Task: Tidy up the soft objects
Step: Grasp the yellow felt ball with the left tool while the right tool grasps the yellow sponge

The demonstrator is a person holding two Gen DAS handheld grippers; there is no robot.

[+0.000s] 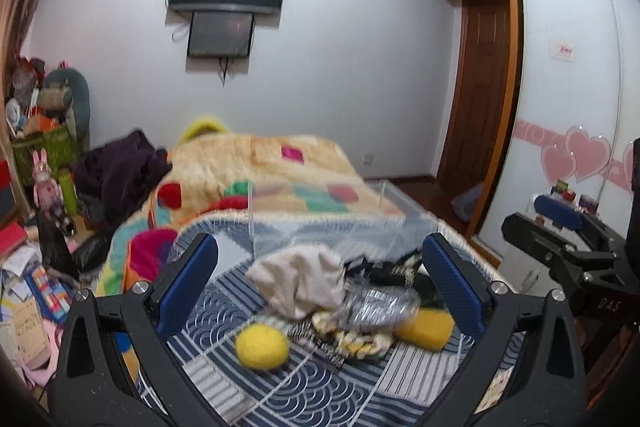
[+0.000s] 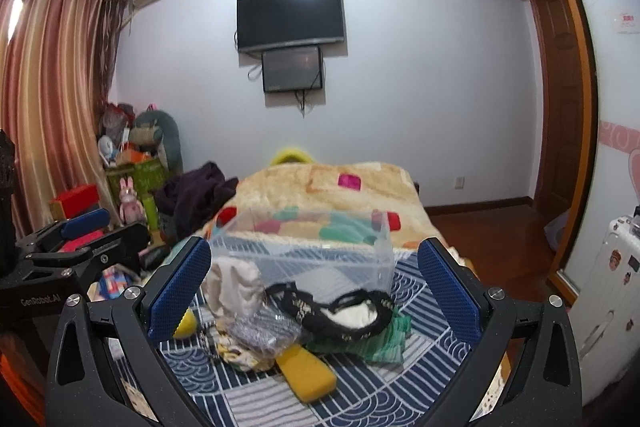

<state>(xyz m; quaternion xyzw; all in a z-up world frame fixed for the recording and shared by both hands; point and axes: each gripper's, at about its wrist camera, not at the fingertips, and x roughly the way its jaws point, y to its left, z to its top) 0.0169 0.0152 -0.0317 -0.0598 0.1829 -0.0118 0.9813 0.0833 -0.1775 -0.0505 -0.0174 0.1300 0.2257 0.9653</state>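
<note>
A pile of soft things lies on a blue patterned cloth (image 1: 280,391) on the bed. In the left wrist view I see a yellow ball (image 1: 262,347), a cream cloth (image 1: 300,281), a silvery bag (image 1: 376,305) and a yellow sponge (image 1: 426,327). My left gripper (image 1: 320,283) is open above the pile, empty. In the right wrist view a black lace garment (image 2: 340,311), a green cloth (image 2: 376,343) and the yellow sponge (image 2: 308,373) lie before a clear plastic box (image 2: 316,255). My right gripper (image 2: 314,287) is open, empty.
A fleece blanket (image 2: 320,187) with coloured squares covers the bed behind the box. Dark clothes (image 2: 192,195) and clutter sit at the left. A wardrobe (image 1: 568,87) and a white suitcase (image 2: 604,307) stand at the right. A TV (image 2: 290,17) hangs on the wall.
</note>
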